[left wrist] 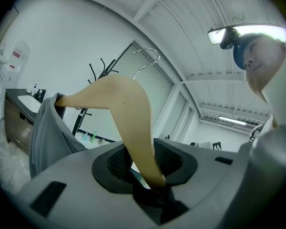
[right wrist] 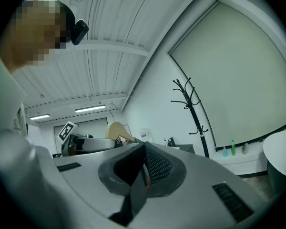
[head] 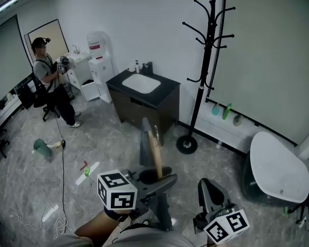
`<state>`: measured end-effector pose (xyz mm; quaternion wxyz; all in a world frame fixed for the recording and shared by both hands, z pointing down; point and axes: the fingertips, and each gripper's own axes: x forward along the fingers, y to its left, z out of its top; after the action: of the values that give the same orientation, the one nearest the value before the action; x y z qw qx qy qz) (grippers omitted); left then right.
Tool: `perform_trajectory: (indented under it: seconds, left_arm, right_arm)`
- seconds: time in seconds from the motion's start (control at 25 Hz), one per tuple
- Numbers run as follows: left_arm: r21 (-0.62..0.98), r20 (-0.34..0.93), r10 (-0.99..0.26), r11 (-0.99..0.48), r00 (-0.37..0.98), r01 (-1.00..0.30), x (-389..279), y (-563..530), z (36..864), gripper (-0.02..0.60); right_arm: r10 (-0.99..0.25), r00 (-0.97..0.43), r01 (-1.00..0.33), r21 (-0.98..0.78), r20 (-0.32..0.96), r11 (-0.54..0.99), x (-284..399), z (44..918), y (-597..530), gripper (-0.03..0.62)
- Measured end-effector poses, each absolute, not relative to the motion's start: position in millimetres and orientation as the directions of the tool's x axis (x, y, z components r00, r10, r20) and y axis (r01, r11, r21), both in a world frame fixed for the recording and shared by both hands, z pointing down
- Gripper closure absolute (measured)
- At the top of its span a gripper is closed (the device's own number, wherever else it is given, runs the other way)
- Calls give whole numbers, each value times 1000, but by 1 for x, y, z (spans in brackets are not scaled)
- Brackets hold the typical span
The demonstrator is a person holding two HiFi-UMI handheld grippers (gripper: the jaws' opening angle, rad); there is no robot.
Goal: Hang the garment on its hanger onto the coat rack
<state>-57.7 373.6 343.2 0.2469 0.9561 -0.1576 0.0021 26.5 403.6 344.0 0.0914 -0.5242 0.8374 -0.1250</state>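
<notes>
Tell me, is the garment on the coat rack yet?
Off: the left gripper holds the hanger with the garment, away from the coat rack.

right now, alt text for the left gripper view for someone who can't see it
The left gripper clamps one arm of a tan hanger, with a grey garment draped over its far end. A black coat rack stands behind.

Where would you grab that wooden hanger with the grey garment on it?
Probably the bare wooden arm of the hanger, coming from below: the grey garment covers the other arm, and the metal hook on top must be left free. The left gripper is clamped there.
</notes>
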Motion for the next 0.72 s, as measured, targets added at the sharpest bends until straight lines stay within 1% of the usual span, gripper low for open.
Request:
perform_trajectory:
  seconds: [0.44,0.72]
  left_arm:
    - [474,70,-251,-843,966,-253,-35,339,342,451]
    - [484,53,-158,-859,986,-164,-24,278,348,448]
  right_arm:
    - [-904,-426,-857,-312,-19,410,47,349,368,579]
    - [-920,-391,-876,-302,-11,376,51,355,306,579]
